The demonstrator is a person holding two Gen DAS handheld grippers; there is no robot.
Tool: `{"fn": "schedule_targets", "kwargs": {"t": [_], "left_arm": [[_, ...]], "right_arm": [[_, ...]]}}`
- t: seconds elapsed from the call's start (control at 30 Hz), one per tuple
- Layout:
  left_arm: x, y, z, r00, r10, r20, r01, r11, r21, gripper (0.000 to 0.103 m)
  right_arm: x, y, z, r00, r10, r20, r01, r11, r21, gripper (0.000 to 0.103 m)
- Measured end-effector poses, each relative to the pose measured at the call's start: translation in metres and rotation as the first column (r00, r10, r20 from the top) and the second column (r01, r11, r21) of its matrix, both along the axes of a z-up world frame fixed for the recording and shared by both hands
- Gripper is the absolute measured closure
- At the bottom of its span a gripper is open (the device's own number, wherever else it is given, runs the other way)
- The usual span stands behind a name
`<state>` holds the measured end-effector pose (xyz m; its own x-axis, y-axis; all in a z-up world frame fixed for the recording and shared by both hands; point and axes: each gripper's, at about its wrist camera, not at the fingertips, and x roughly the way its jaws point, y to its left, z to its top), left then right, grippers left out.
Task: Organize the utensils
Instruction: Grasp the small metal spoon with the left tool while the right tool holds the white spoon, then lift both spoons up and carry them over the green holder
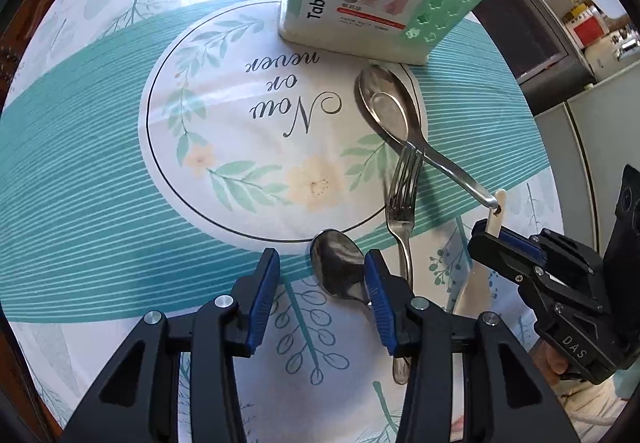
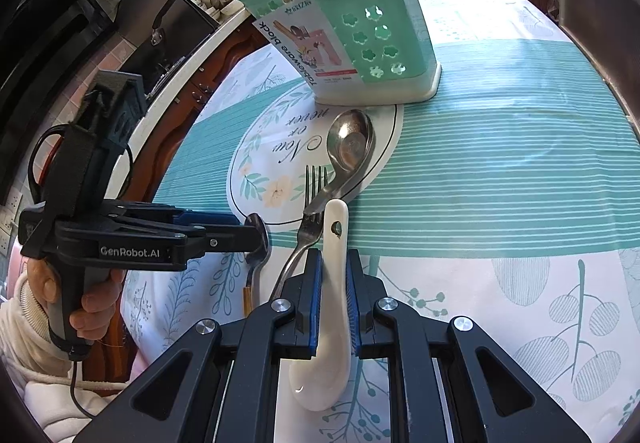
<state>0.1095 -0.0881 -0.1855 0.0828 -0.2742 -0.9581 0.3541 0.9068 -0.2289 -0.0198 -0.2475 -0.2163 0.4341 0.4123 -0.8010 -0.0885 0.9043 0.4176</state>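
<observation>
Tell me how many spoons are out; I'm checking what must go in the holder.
3: a large metal spoon by the green holder, a small metal spoon beside the fork, a white ceramic spoon in the right gripper.

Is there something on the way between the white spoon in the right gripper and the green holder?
Nothing upright blocks it. The white spoon, clamped in the right gripper, faces the green holder; only the fork and large metal spoon lie flat below.
</observation>
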Motion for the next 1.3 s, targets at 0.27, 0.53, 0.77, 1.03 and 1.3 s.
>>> {"fn": "schedule_targets", "kwargs": {"t": [0.27,0.53,0.77,1.03,1.3], "left_arm": [[-0.017,-0.021,0.0,0.977,-0.149,0.156,0.138,0.988,0.075,0.067],[-0.035,-0.021,-0.002,0.923,-0.267,0.276,0.273,0.962,0.019,0.083],[-0.036,-0.02,-0.003,0.944,-0.216,0.249,0.248,0.963,-0.105,0.096],[-0.046,-0.008,0.012,0.935,-0.158,0.318,0.195,0.977,-0.086,0.1],[-0.073,-0.007,0.053,0.815,-0.15,0.56,0.183,0.983,-0.003,0.102]], "right_arm": [[0.004,0.002,-0.008,1.0,-0.007,-0.023,0.007,1.0,0.004,0.092],[0.007,0.006,-0.013,0.999,-0.005,-0.032,0.005,1.0,-0.002,0.092],[0.009,0.006,-0.017,0.999,-0.012,-0.038,0.012,1.0,0.002,0.092],[0.004,0.005,-0.005,1.0,-0.011,-0.002,0.011,1.0,0.013,0.093],[-0.01,0.003,0.018,0.995,-0.026,0.094,0.027,1.0,-0.013,0.096]]}}
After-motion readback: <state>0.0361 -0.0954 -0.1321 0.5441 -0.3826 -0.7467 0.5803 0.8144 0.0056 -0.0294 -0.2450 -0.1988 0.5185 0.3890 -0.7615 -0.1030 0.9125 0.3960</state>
